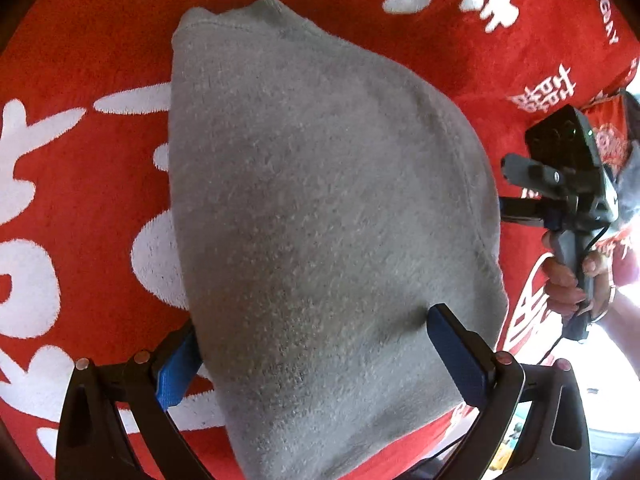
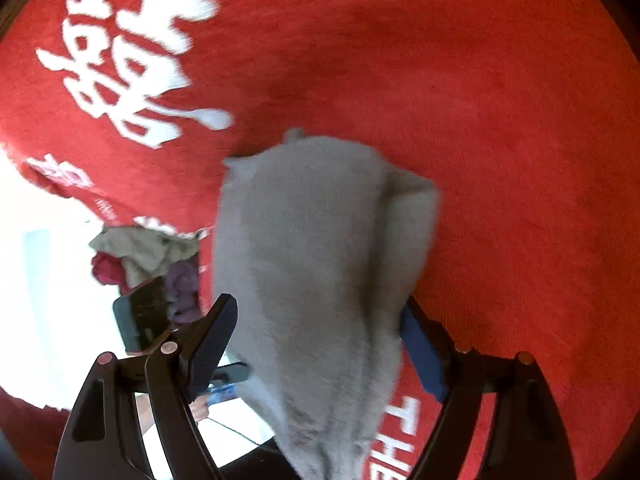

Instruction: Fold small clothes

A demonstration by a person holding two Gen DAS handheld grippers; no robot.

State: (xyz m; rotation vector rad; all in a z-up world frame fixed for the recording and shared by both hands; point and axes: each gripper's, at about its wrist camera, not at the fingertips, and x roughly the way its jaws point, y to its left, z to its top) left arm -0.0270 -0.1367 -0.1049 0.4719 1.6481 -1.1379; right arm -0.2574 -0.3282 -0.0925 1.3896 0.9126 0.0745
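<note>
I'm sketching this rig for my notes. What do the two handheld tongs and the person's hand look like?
Both tongs, left and right, have black angular frames with blue pads on the fingers and round metal rivets. Seen from the left wrist view, the right unit has a grey pistol handle, a black camera block with a green light, and a thin black cable. The hand is bare.

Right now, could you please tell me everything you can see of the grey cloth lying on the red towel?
The grey cloth is a small piece of fuzzy, terry-like fabric with a stitched hem along its edges. It lies on the red towel with white characters, folded over into layers, one rounded corner pointing away. Its near end runs between the blue-padded fingers of the left gripper, whose jaws stand wide apart around it. In the right wrist view it likewise sits between the spread fingers of the right gripper, looking rumpled and doubled.
</note>
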